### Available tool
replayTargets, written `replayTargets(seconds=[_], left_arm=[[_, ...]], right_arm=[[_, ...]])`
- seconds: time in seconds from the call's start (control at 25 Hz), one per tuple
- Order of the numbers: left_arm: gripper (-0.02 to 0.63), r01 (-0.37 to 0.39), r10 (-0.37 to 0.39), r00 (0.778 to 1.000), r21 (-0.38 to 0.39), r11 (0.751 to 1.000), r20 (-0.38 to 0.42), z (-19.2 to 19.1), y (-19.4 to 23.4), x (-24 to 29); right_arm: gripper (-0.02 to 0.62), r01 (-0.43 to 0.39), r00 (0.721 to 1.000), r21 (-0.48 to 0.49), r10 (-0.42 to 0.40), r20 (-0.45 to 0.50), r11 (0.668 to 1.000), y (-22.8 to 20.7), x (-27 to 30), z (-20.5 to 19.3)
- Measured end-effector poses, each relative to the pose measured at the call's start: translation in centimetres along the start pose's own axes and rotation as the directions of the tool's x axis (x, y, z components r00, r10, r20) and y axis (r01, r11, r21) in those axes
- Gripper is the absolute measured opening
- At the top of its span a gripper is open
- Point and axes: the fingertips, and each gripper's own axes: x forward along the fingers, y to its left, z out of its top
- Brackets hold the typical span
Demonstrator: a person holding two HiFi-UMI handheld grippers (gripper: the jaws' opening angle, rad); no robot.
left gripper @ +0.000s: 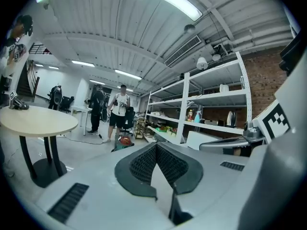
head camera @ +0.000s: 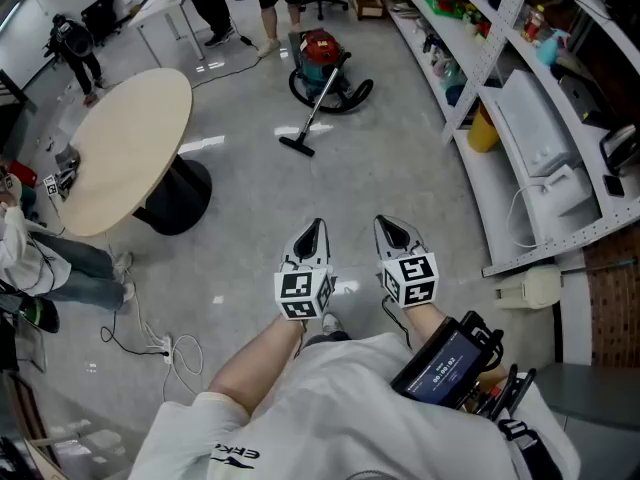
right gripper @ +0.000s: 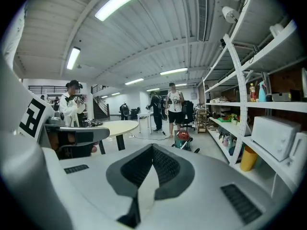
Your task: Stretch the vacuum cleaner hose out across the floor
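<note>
Grey workshop floor (head camera: pixel 400 168) runs beside shelving (head camera: pixel 520 118). Far ahead the vacuum cleaner (head camera: pixel 320 50) stands with its hose (head camera: pixel 352 98) coiled round the base. The left gripper (head camera: pixel 316 226) and right gripper (head camera: pixel 388 224) are both closed and empty, well apart from it. Stretching appears not begun.

A round table (head camera: pixel 125 148) stands on a grey floor (head camera: pixel 400 168), left of steel shelves (head camera: pixel 490 43) stocked with white boxes (head camera: pixel 535 123) and a yellow bucket (head camera: pixel 483 131). 2 people (right gripper: pixel 175 99) stand at the far end. A power strip (head camera: pixel 163 346) lies near the table.
</note>
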Motion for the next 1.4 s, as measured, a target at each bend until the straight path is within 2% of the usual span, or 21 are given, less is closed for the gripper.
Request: replayTargets(seconds=[0.24, 0.56, 0.8, 1.08, 1.4], left_arm=[[0.002, 0.001, -0.001, 1.000, -0.002, 1.000, 0.000, 1.7, 4.9, 4.1], [0.002, 0.005, -0.005, 1.000, 0.009, 1.000, -0.007, 2.2, 6.9, 11.3], [0.002, -0.025, 0.025, 1.000, 0.019, 1.000, 0.001, 4.4, 8.7, 18.9], [0.000, -0.076, 0.077, 0.996, 0.035, 0.997, -0.043, 5.8, 8.6, 28.7], [0.001, -0.120, 0.121, 0.992, 0.037, 0.992, -0.030, 7.2, 8.3, 37.2]], right_arm=[[-0.005, -0.001, 1.000, -0.007, 0.001, 0.006, 1.000, 0.4, 6.2, 2.6], [-0.005, -0.011, 1.000, 0.002, 0.011, 0.003, 1.000, -3.4, 13.3, 3.8], [-0.005, -0.039, 0.999, 0.017, 0.039, 0.013, 0.999, -8.1, 19.7, 6.2], [-0.005, -0.069, 0.998, 0.038, 0.069, 0.005, 0.997, -15.5, 25.7, 8.8], [-0.005, -0.106, 0.994, 0.037, 0.106, 0.010, 0.994, -22.0, 30.8, 10.7]])
